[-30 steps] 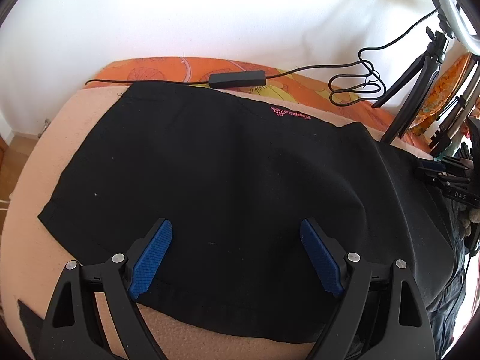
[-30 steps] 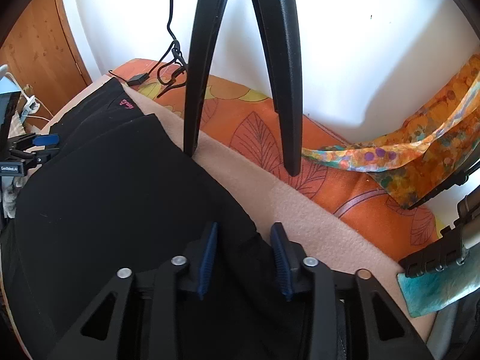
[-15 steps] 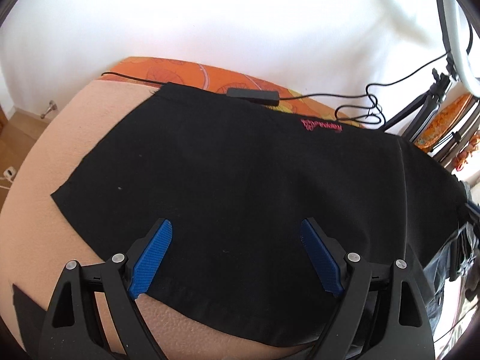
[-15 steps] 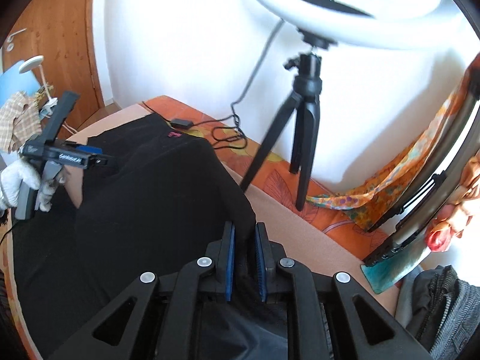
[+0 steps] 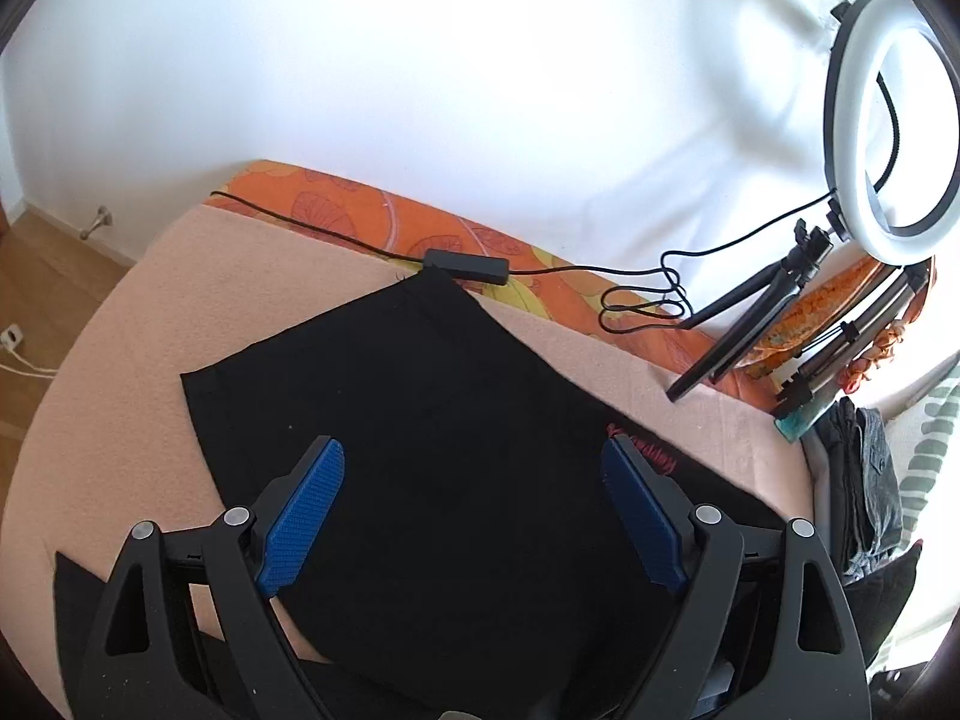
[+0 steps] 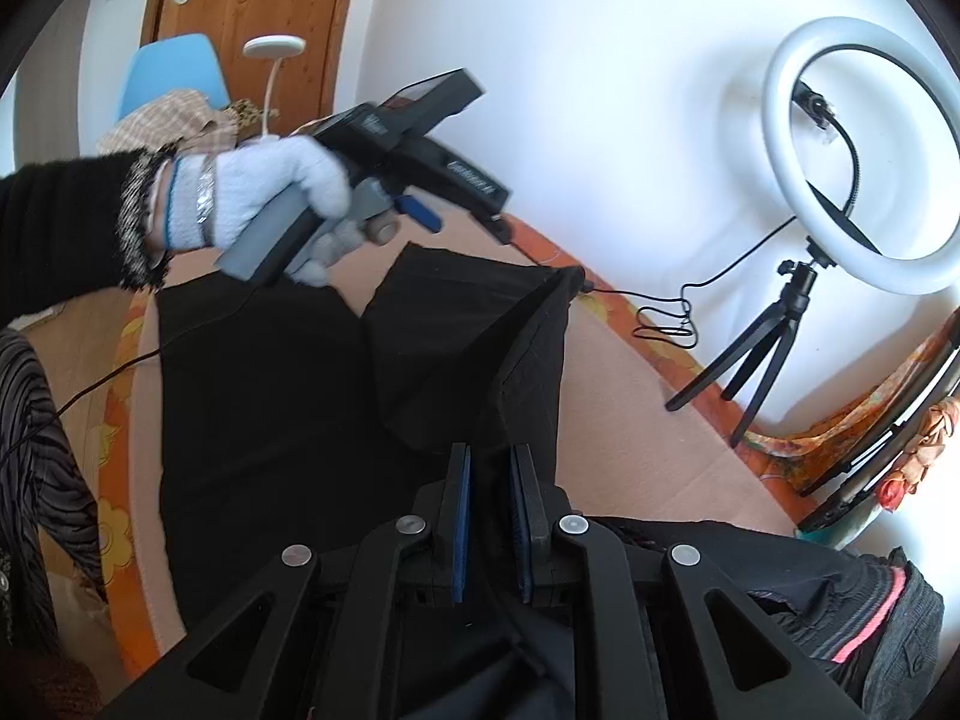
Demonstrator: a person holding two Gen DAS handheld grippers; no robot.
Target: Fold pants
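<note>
Pants [image 5: 444, 456]: black, spread on a peach blanket [image 5: 120, 372] that covers an orange leaf-print sheet [image 5: 336, 210]; a folded panel lies flat across the middle of the left wrist view, with red lettering [image 5: 645, 450] showing at its right edge.

Left side, right wrist view: a white-gloved hand [image 6: 264, 198] holds the left gripper [image 6: 420, 174] in the air above the cloth, apart from it. In its own view the left gripper [image 5: 474, 510] has its blue-padded fingers [image 5: 303, 516] spread wide over the panel, holding nothing.

Centre, right wrist view: the right gripper [image 6: 491, 516] has its fingers drawn close on a raised fold of the pants [image 6: 528, 372]; the fabric rises from between the pads as a lifted ridge toward the far edge.

Behind: a black cable [image 5: 636, 294] with an inline box [image 5: 467, 265] lies along the sheet beside the pants' far corner.

Right side: a ring light [image 5: 888, 120] on a small black tripod [image 5: 750, 318] stands on the sheet by the white wall. A heap of dark clothing [image 5: 864, 480] lies at the far right.
</note>
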